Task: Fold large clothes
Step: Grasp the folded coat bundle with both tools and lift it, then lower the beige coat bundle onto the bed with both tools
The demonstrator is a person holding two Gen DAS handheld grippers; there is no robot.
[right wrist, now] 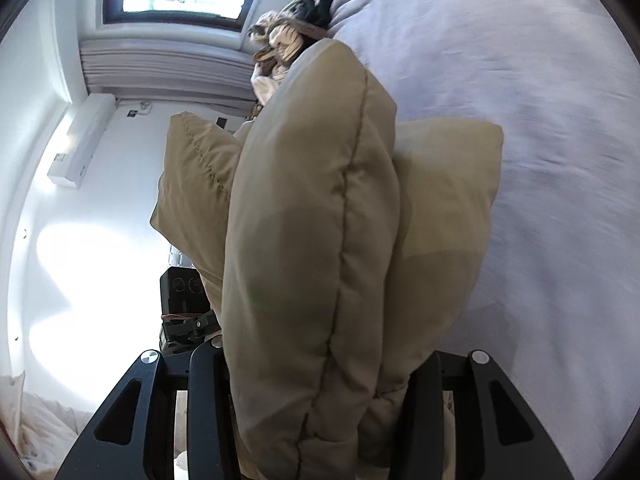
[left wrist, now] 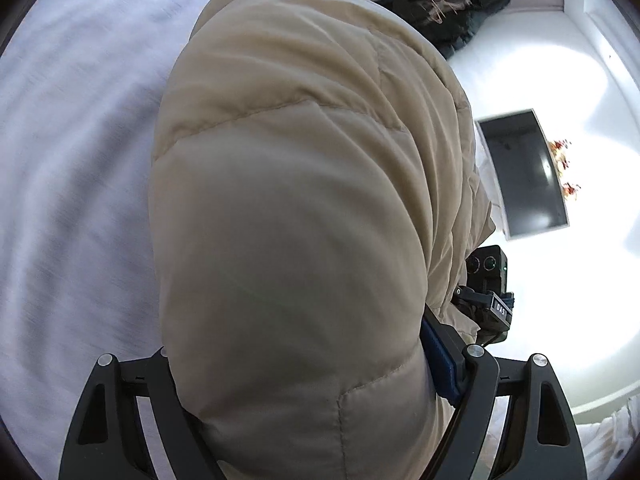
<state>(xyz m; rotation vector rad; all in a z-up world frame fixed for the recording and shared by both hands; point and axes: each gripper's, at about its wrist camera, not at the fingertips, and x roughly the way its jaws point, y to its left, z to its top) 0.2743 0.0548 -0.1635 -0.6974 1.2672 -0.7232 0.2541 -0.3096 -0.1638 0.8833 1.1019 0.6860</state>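
Both the left gripper (left wrist: 304,392) and right gripper (right wrist: 316,392) clamp the puffy beige coat (left wrist: 304,200) between their jaws, lifting it to fold.

puffer jacket (left wrist: 288,208) hiding jaws, bedsheet (left wrist: 72,168) blurred

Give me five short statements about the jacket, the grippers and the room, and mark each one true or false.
1. The left gripper is clamped on a beige puffer jacket. True.
2. The right gripper is empty. False: jacket folds fill its jaws.
3. The jacket is bright red. False: it is beige.
4. A pale lilac bed sheet lies behind the jacket. True.
5. The dark screen on the white wall shows a bright picture. False: it is blank.
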